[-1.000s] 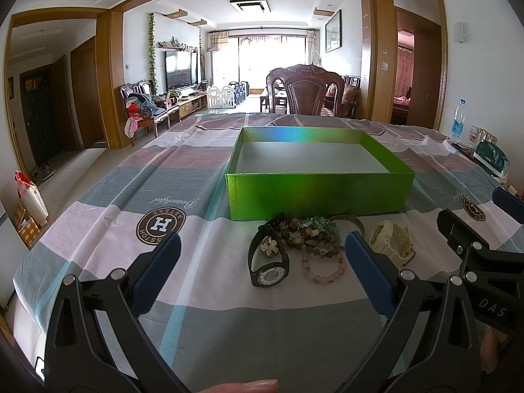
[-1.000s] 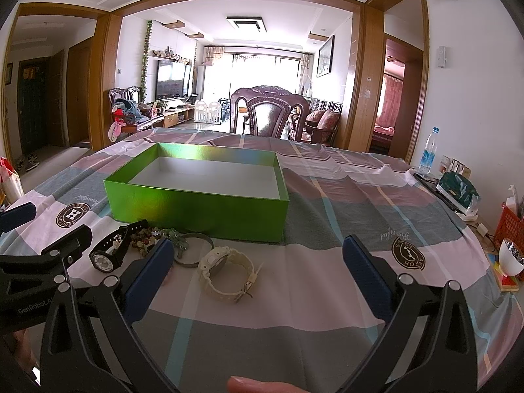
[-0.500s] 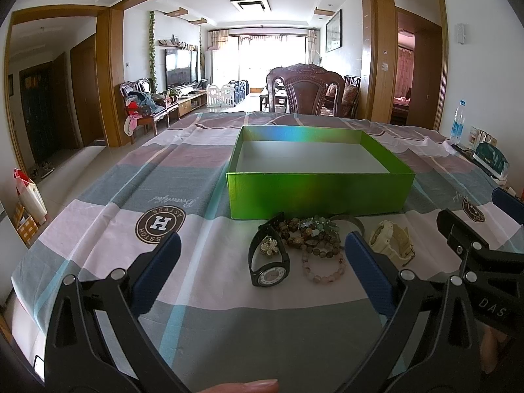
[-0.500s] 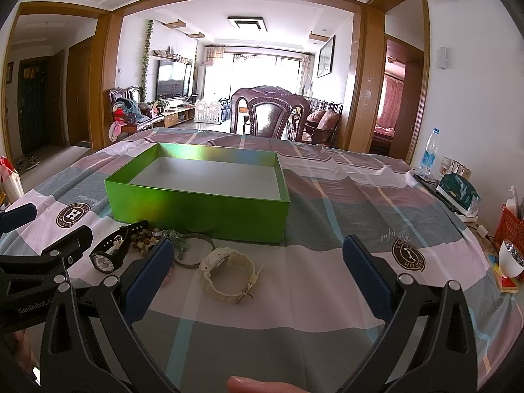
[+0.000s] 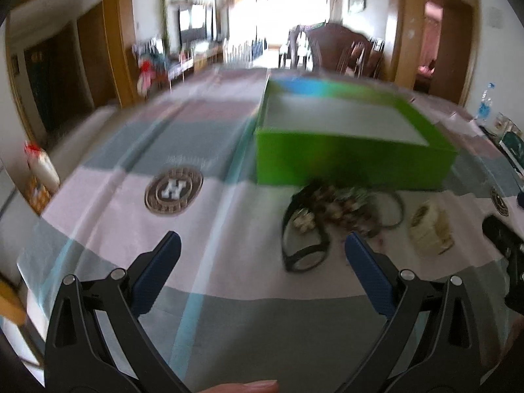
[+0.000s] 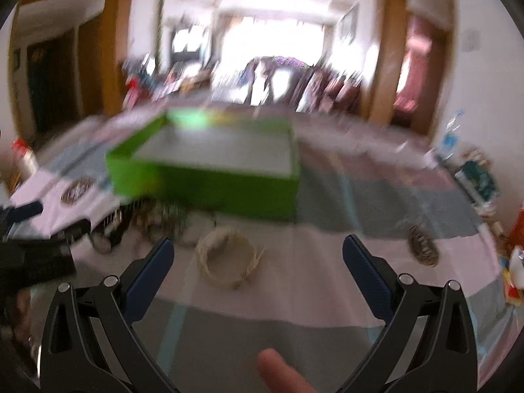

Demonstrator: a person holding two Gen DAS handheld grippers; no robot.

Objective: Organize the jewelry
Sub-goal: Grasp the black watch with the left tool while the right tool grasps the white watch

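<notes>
Both cameras have gone from sharp to smeared, so you've just started moving after holding steady a moment ago. Your left gripper (image 5: 262, 245) has swung left: the black watch (image 5: 303, 245), which sat centred between its fingers, now lies just inside the right blue pad. Fingers spread wide, nothing held.

Your right gripper (image 6: 258, 249) has dipped and closed in; the cream watch (image 6: 226, 262) is now between its fingers, toward the left pad, where before it lay further ahead. Wide open too, empty.

Jewelry location:
- all of it on the desk (image 5: 229, 278), on the striped cloth, none in the green box (image 5: 344, 160) yet
- bead bracelets (image 5: 344, 206) heaped against the black watch, just in front of the box's near wall
- thin dark bangle (image 5: 393, 209) beside the heap, cream watch apart to its right
- box interior looks bare, though blur hides detail

Reads as the start of the first pick, most likely your right hand going for the cream watch, since it's isolated and lined up. Nothing sorted so far. The bead heap is tangled with the watch strap, so expect it to drag if you pull one piece.
</notes>
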